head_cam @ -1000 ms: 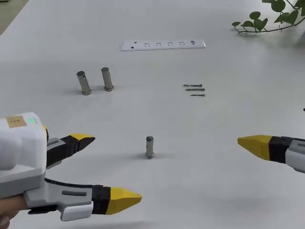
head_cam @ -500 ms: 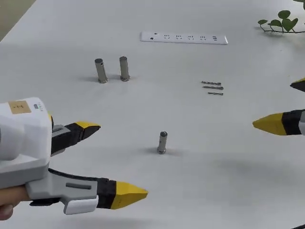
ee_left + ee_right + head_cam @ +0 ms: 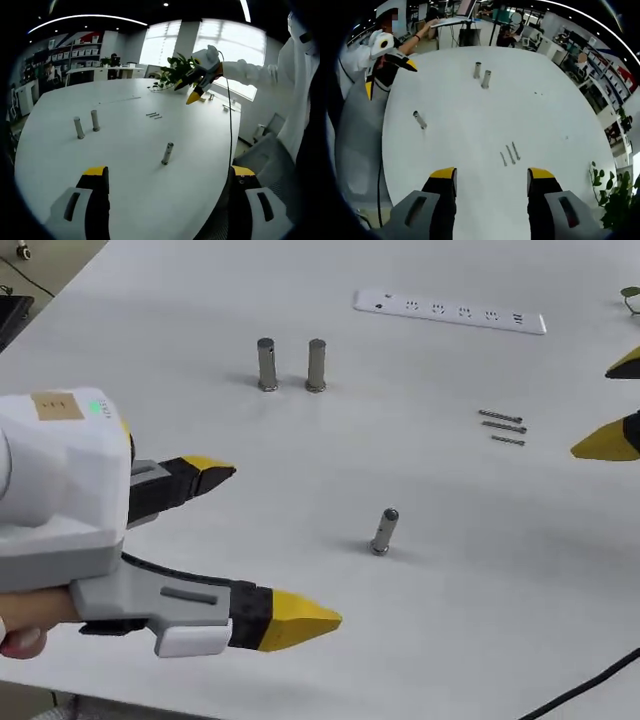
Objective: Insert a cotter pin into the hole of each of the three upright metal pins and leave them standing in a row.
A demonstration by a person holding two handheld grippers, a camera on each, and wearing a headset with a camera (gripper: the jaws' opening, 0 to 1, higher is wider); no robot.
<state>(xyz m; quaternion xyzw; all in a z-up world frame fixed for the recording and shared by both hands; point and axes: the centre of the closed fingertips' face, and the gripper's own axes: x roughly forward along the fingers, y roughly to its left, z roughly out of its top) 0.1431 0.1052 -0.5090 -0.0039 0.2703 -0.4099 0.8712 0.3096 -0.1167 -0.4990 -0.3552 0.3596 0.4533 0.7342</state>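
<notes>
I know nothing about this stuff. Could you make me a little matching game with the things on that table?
1. lone metal pin
2. two metal pins
3. cotter pins
4. power strip

A. lying flat, side by side
B. along the table's far side
C. standing by itself
D. standing close together

Pairs: 1-C, 2-D, 3-A, 4-B.

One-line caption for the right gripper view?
Open right gripper faces three loose cotter pins; three upright metal pins stand beyond on the table.
</notes>
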